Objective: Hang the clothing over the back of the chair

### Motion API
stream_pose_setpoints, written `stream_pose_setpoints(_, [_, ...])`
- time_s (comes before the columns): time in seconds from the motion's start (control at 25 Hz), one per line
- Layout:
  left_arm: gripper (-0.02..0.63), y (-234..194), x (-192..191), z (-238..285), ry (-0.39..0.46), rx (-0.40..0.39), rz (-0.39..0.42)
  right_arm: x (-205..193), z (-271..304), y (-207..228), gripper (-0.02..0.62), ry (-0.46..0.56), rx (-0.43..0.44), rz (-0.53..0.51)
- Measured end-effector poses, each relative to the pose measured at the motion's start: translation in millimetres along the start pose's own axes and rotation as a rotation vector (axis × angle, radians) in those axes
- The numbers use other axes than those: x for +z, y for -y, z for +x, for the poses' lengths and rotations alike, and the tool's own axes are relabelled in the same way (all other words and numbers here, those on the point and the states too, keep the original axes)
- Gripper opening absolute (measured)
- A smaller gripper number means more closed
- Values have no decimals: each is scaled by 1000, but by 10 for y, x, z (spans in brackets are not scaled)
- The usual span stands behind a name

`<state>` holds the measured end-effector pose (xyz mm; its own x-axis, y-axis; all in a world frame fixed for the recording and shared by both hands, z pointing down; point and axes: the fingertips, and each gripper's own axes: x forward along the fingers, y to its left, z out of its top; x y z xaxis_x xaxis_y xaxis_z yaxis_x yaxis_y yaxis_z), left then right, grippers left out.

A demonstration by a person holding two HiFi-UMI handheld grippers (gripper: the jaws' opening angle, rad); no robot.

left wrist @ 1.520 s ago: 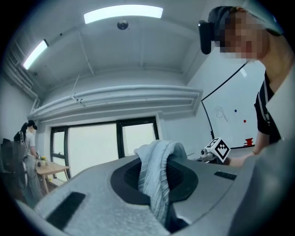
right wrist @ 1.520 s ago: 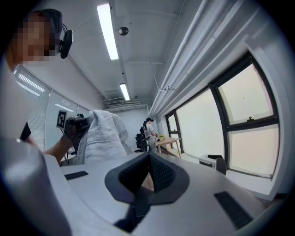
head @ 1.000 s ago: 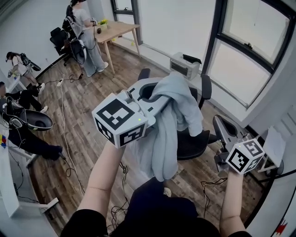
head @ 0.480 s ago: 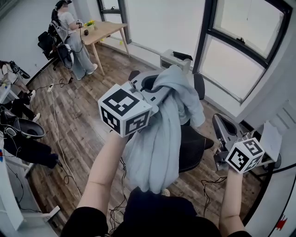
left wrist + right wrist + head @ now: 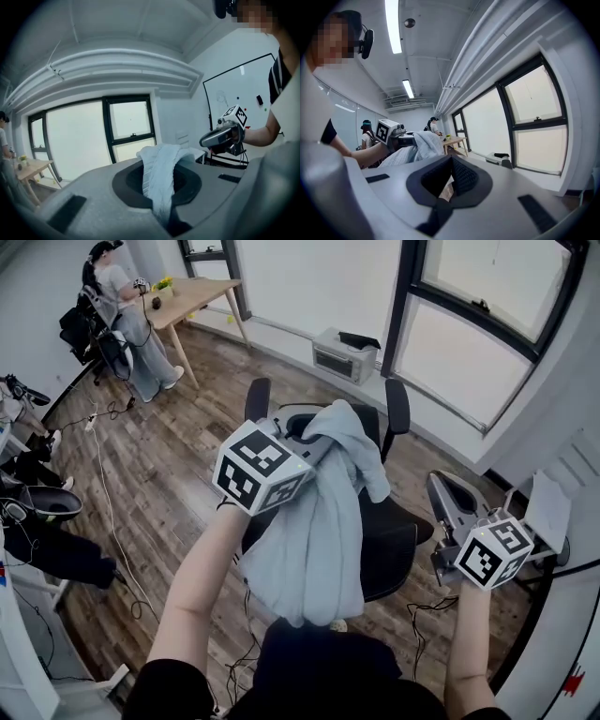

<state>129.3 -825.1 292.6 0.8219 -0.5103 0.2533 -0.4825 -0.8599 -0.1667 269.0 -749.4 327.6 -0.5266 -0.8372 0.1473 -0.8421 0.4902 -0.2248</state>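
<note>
Item – left gripper, grey, two-jawed, with a black-and-white marker cube. Its jaws are clamped on a bunched fold of the pale blue-grey garment, as confirmed in the left gripper view, where cloth fills the pad recess.

Item – right gripper, same pattern. It is held to the right, well apart from the cloth; its jaws are together with nothing between them.

Item – garment. It is hung from the left gripper in a long drape, with its lower edge near the person's body and its bulk in front of the black office chair.

Change noted: within the last second the left gripper has been carried down and forward, so that both armrests are now seen just beyond it and the chair is centred under the cloth. It is judged that the garment is being brought to the chair back. No part is yet seen laid over it, and the clamp has not been released.

Item – grey box-shaped appliance, on the floor under the window.

Item – light wooden table, far left, with a person standing beside it.

Writing: none can be read. Only the square marker patterns on the cubes are made out; no brand is visible on the appliance or the chair.
</note>
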Motion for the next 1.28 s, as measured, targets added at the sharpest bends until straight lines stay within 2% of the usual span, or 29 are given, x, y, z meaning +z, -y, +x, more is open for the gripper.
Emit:
stream_pose_setpoints(0.28, [17, 75, -579, 396, -175, -121, 62, -118, 56, 156, 0, -26, -31, 20])
stream_pose_setpoints(0.6, [17, 302, -1222, 709, -352, -352, 102, -239, 184, 353, 0, -62, -73, 56])
stream_pose_setpoints(0.8, [17, 428, -1607, 788, -444, -455, 55, -315, 235, 440, 0, -85, -95, 71])
stream_pose_setpoints(0.92, [17, 520, -1845, 767, -512, -531, 56, -330, 261, 471, 0, -88, -106, 78])
stream_pose_setpoints(1.12, [17, 673, -2054, 723, -554, -630, 48, -412, 270, 487, 0, -109, -114, 80])
stream_pose_setpoints(1.28, [44, 672, -2044, 692, -549, -642, 26, -442, 273, 473, 0, -115, -120, 85])
